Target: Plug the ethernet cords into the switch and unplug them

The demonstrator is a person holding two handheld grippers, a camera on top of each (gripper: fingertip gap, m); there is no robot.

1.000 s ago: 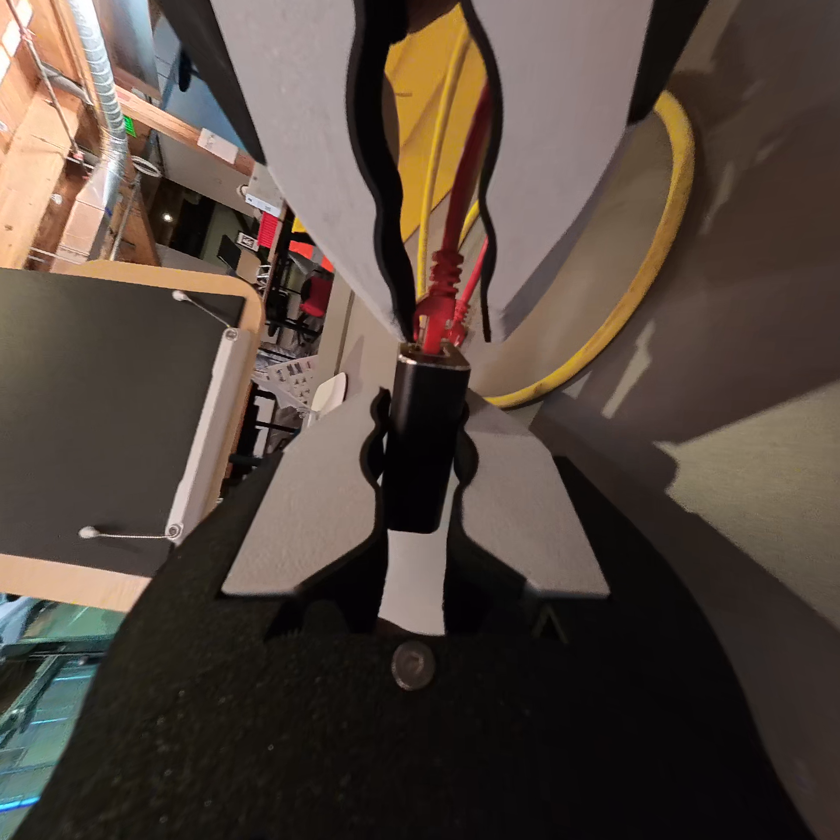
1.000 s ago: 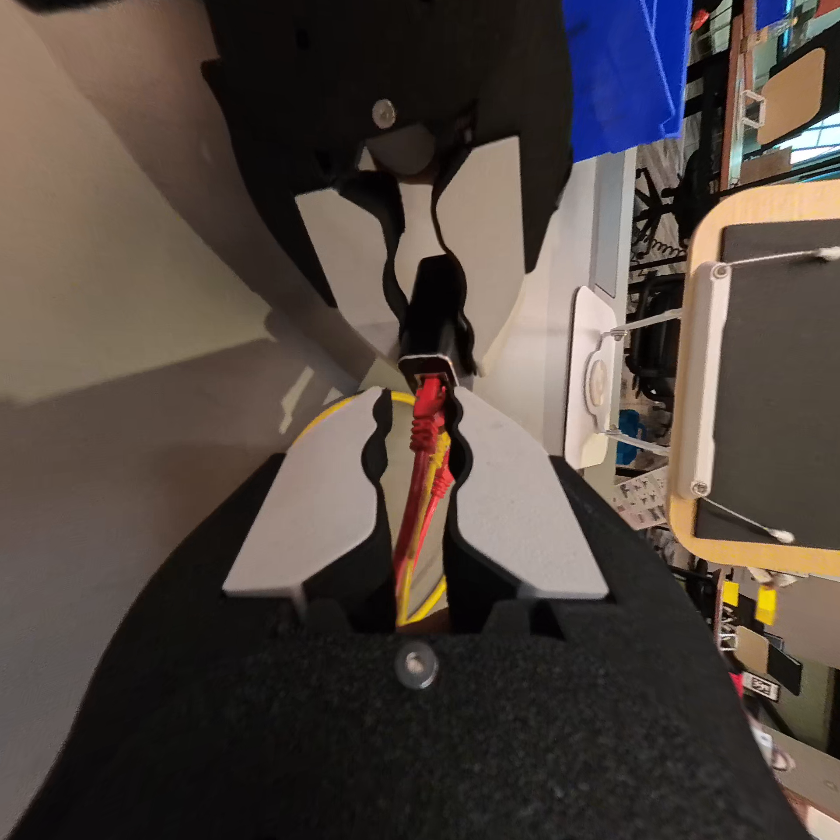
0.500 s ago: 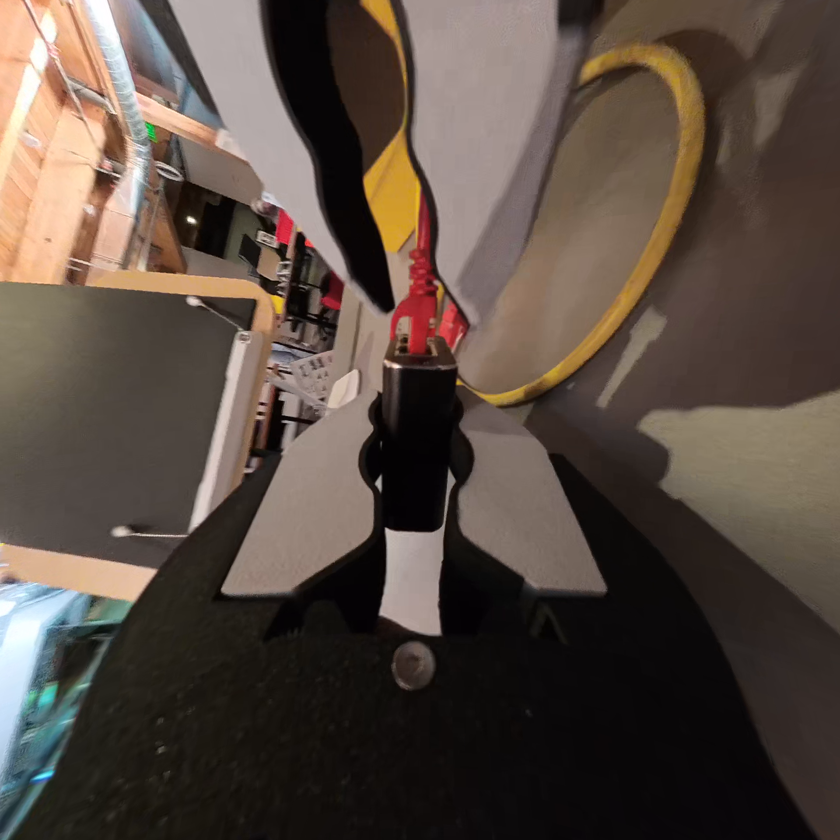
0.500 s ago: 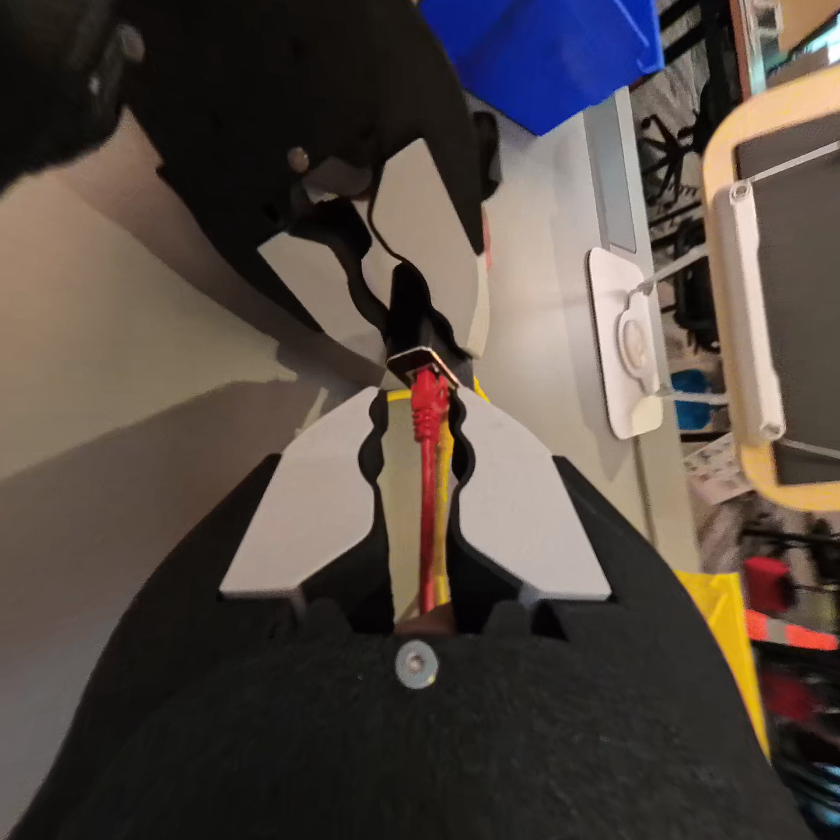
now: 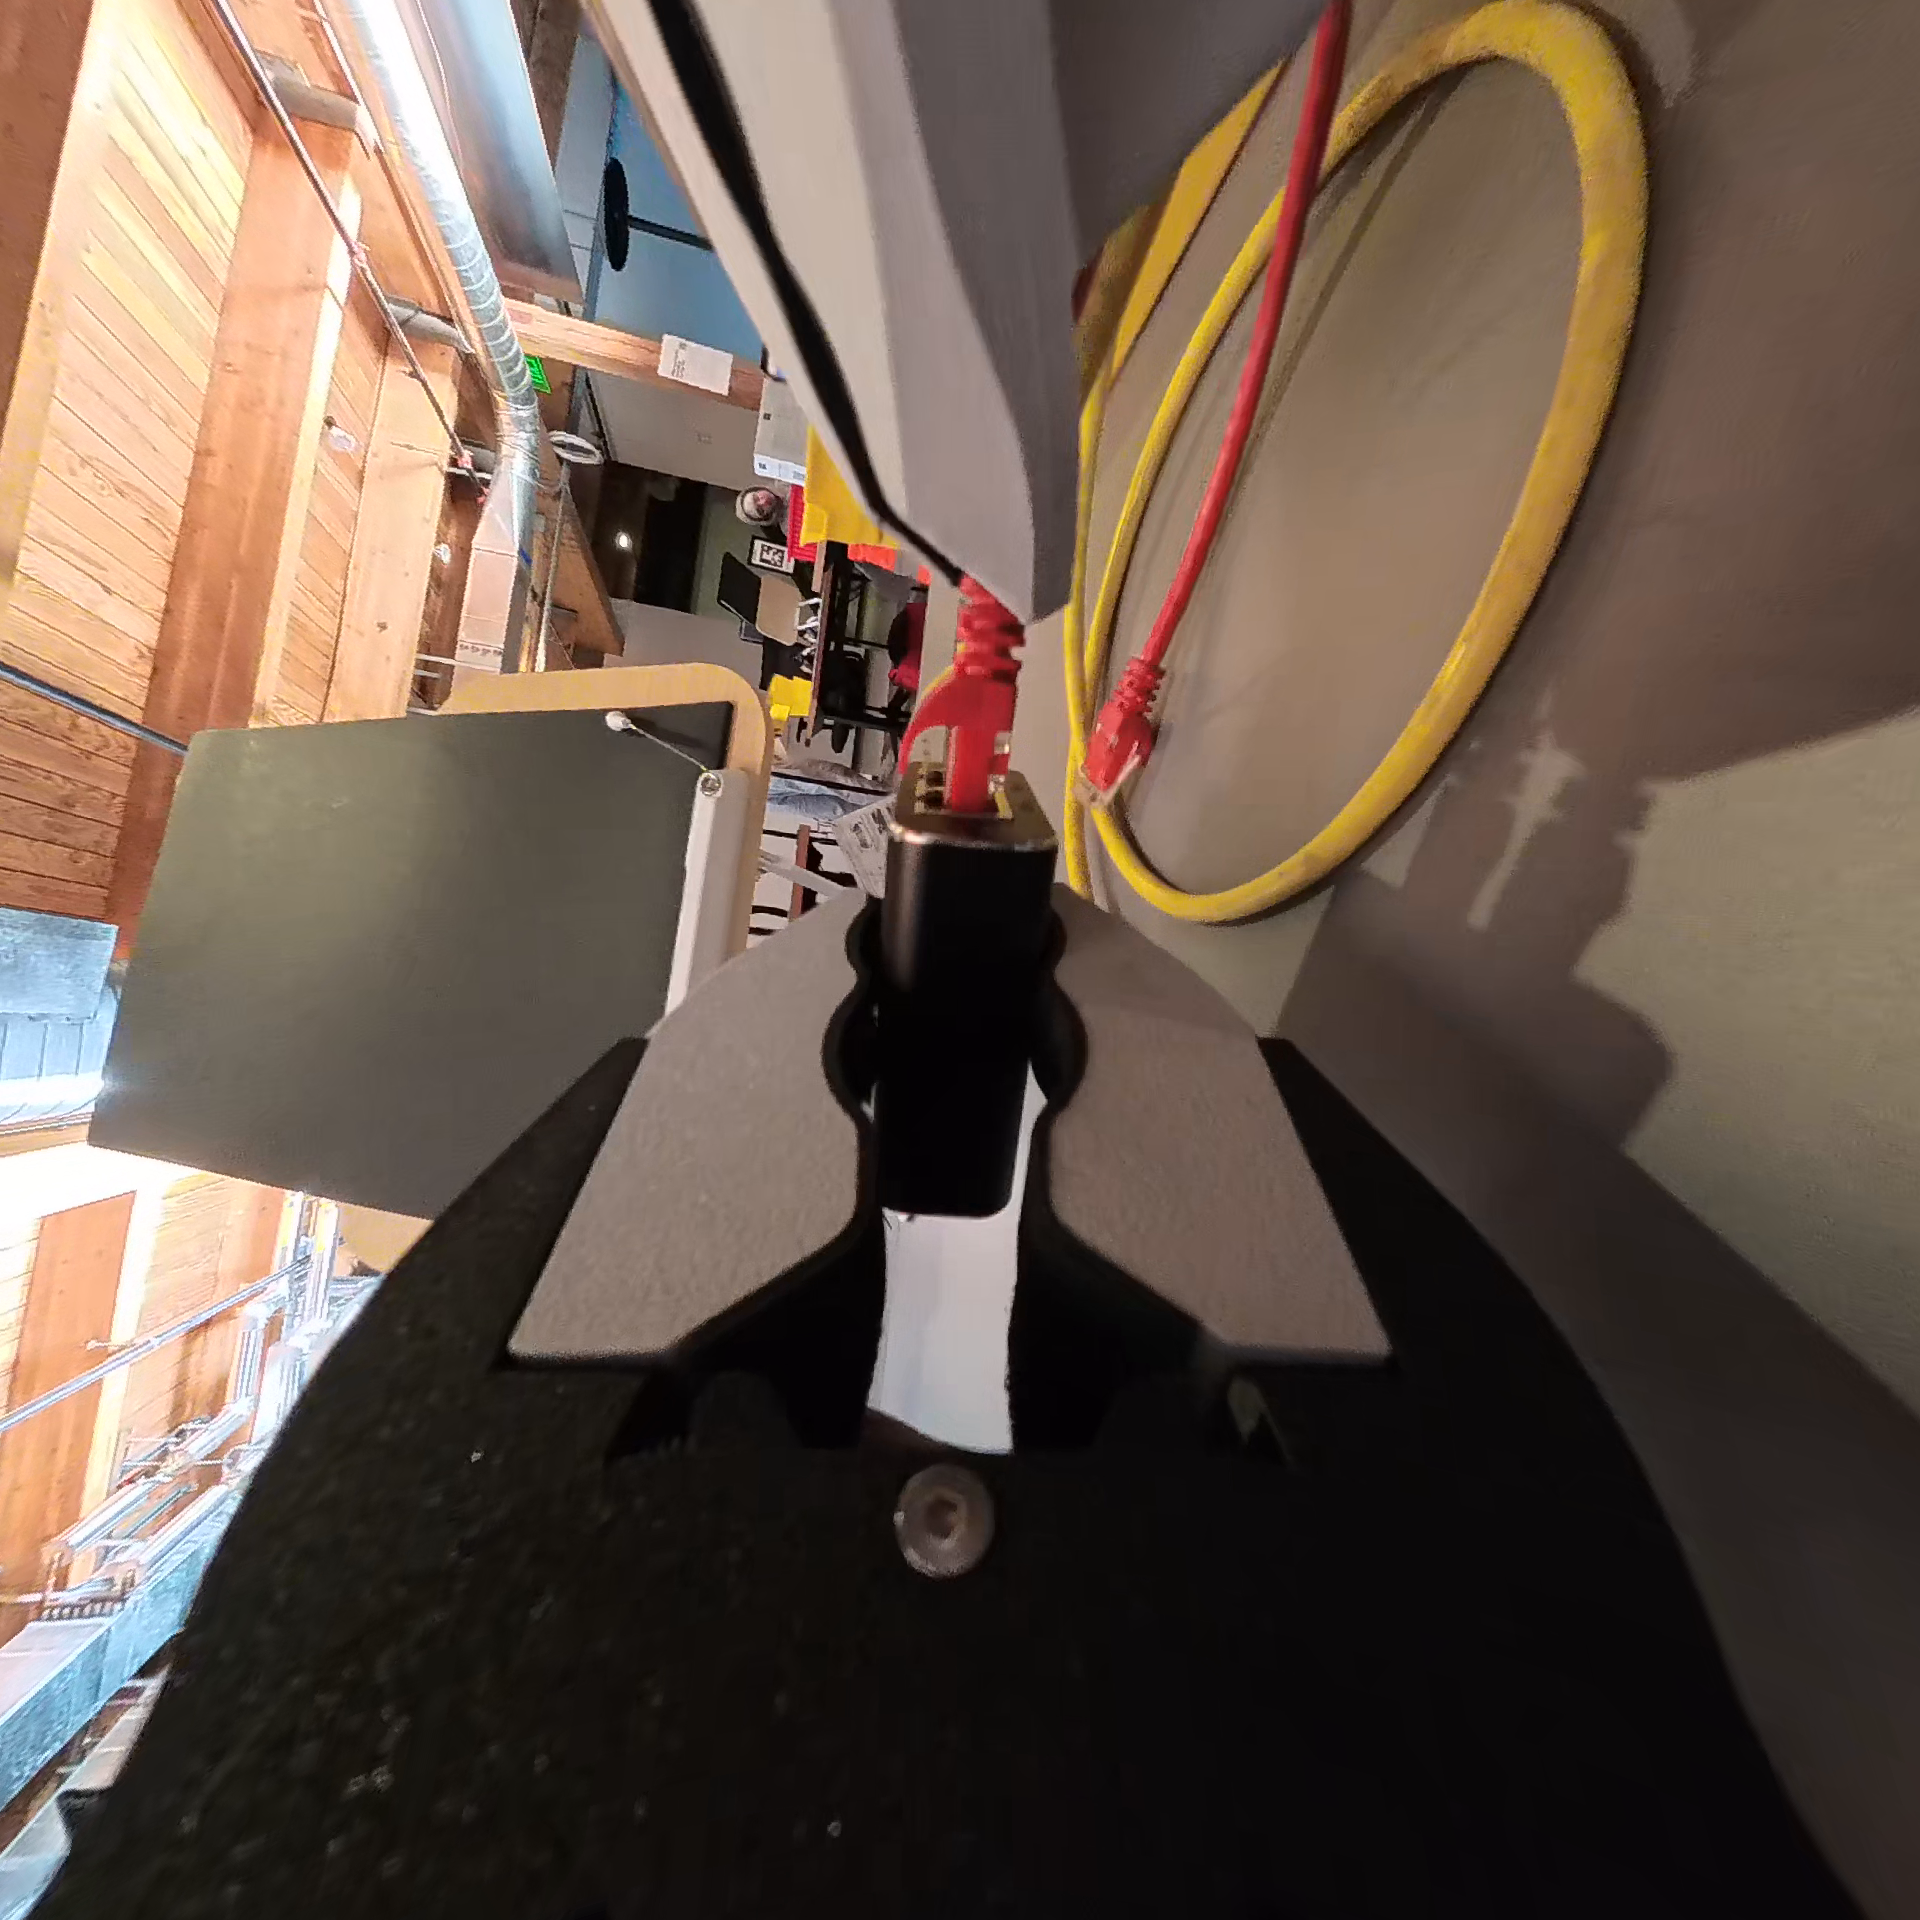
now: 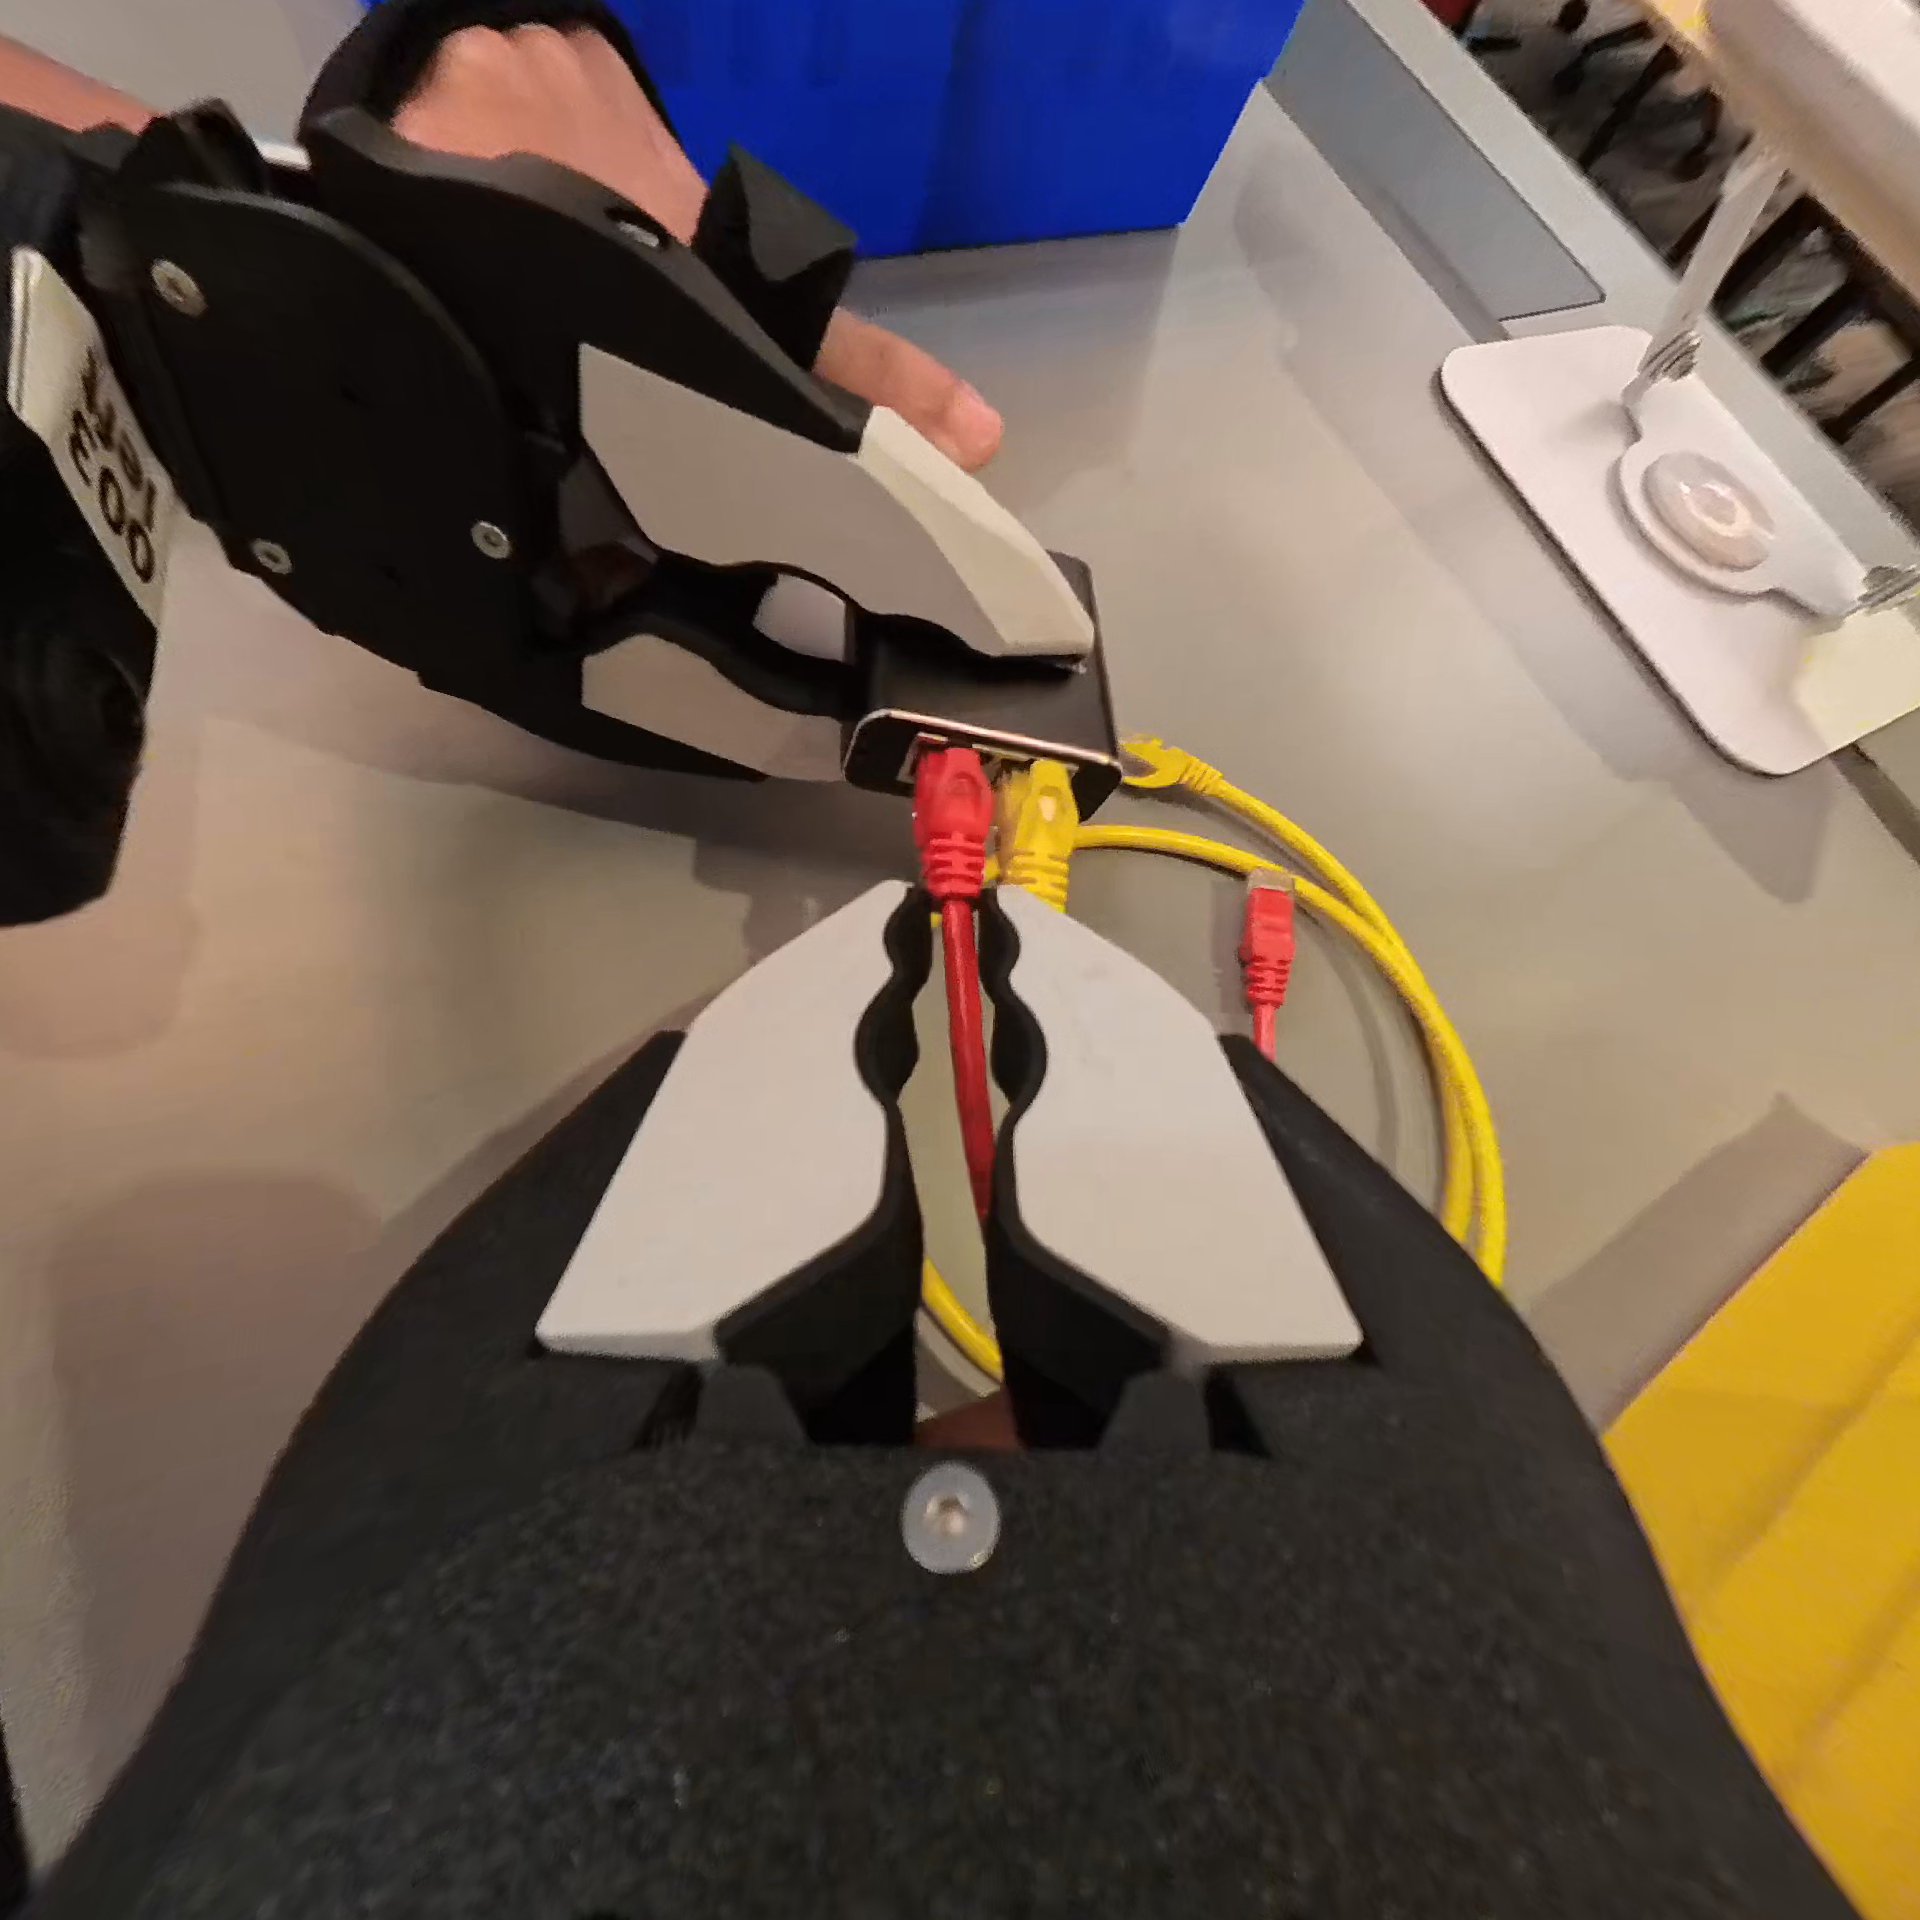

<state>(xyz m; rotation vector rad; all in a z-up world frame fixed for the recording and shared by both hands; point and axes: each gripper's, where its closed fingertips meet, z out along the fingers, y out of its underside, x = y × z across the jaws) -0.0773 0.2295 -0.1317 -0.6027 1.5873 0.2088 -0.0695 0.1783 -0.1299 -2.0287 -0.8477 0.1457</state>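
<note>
My left gripper (image 5: 961,935) is shut on the small black switch (image 5: 961,1039) and holds it just above the grey table; both also show in the right wrist view, the gripper (image 6: 935,686) and the switch (image 6: 1091,675). A red plug (image 6: 951,821) and a yellow plug (image 6: 1039,831) sit in its ports. My right gripper (image 6: 951,909) is shut on the red cord (image 6: 966,1039) just behind that plug. A loose red plug (image 6: 1270,935) and a loose yellow plug (image 6: 1164,764) lie on the table by the coiled yellow cord (image 6: 1455,1122).
A blue bin (image 6: 987,104) stands behind the left gripper, where a hand (image 6: 623,135) holds it. A white stand base (image 6: 1558,520) sits at the far right. A yellow object (image 6: 1787,1455) lies at the near right. A black panel (image 5: 416,935) is off the table's edge. About 5 centimetres separates my left fingertips from my right.
Both views have swung round as the grippers turned. My right gripper has drawn back along the red cord and closed on it. The red plug stays in the switch.
</note>
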